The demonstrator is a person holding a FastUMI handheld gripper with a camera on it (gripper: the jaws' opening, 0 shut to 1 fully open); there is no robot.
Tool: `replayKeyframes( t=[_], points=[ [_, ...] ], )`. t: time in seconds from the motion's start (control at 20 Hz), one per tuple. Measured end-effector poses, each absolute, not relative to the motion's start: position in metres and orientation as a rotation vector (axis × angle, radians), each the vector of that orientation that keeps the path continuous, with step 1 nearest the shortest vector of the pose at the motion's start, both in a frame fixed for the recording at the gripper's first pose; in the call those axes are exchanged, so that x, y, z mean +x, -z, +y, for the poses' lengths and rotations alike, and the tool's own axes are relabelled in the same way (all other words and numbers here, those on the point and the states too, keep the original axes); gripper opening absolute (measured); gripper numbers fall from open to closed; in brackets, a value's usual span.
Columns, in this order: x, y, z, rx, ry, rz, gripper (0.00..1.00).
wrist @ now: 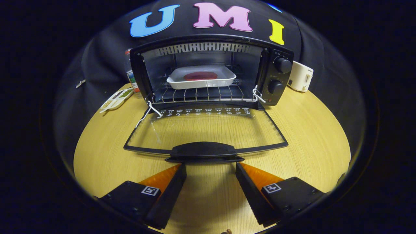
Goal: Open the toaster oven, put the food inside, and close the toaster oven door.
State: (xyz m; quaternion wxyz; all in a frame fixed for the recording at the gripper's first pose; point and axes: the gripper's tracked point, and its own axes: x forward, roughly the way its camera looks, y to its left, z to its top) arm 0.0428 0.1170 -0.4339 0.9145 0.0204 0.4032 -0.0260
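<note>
Toaster oven (211,70): door (204,130) lies flat open on the counter (308,130).
Food (200,76): in a white tray (201,78) on the rack.
Tool (211,169): wide, holding nothing, just before the door handle (204,152).

The gripper (210,169) sits at the bottom centre of the frame, fingers (169,191) spread wide apart, gripping nothing.

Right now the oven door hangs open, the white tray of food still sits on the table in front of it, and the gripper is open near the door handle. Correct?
Not quite. The gripper view shows the white tray already on the rack inside the toaster oven, not on the table. The door is open, and the open gripper is just short of the door handle.
</note>
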Motion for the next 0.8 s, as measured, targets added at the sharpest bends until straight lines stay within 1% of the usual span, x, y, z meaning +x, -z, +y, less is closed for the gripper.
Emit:
replayKeyframes(
  t=[0.25,0.35,0.5,0.65,0.75,0.8],
  points=[
    [0.047,0.394,0.119,0.041,0.054,0.747,0.99],
    [0.054,0.372,0.12,0.022,0.048,0.688,0.99],
    [0.083,0.324,0.12,0.011,0.035,0.553,0.99],
    [0.1,0.286,0.118,0.025,0.037,0.476,0.99],
    [0.098,0.281,0.112,0.026,0.057,0.474,0.99],
    [0.087,0.296,0.109,0.015,0.051,0.529,0.99]
  ],
)
